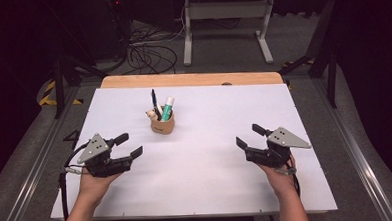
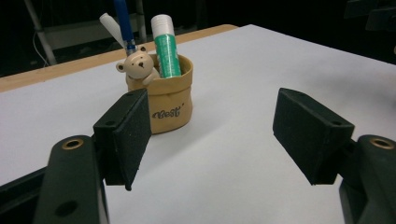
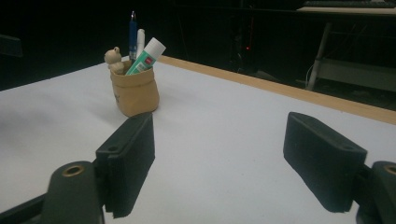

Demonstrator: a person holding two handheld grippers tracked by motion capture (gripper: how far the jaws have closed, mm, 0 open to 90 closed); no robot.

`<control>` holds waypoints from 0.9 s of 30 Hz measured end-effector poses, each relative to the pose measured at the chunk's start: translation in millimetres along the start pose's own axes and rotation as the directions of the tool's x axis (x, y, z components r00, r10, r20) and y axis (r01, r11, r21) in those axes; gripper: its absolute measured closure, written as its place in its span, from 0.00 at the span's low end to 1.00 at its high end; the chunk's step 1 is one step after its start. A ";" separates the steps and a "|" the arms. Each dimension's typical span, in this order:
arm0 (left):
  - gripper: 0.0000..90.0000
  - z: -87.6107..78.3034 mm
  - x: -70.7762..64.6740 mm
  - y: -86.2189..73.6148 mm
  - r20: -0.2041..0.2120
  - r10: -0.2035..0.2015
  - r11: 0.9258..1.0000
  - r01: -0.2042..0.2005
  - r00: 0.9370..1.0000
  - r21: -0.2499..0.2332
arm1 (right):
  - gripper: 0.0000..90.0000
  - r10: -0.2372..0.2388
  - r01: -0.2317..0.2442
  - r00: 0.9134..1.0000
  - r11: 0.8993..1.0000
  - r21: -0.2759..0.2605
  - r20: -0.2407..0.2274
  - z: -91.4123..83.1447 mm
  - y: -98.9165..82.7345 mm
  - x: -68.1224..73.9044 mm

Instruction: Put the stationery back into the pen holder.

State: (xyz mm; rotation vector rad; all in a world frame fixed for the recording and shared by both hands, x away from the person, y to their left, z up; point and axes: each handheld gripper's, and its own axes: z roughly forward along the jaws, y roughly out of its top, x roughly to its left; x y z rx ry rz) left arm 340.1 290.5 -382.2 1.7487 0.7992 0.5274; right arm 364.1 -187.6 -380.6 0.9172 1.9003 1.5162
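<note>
Both forearms reach in from the near edge, the left claw (image 1: 128,146) and right claw (image 1: 249,135) each released, empty, low over the white counter (image 1: 211,160). Between them, farther back, stands a tan pen holder (image 1: 162,124). The left gripper view shows its bear figure (image 2: 137,65) and green glue stick (image 2: 166,46).

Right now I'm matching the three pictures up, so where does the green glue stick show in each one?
High view: the green glue stick stands in the tan pot, left of table centre.
Left gripper view: upper middle, right of the bear figure.
Right gripper view: upper left, leaning right.
Shared landmark: the tan pot.
</note>
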 end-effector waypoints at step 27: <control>0.29 -2.8 2.2 -0.7 -0.014 -0.004 1.000 0.003 1.000 -0.008 | 0.23 0.014 -0.014 1.000 1.000 -0.010 -0.025 3.2 -0.5 -0.7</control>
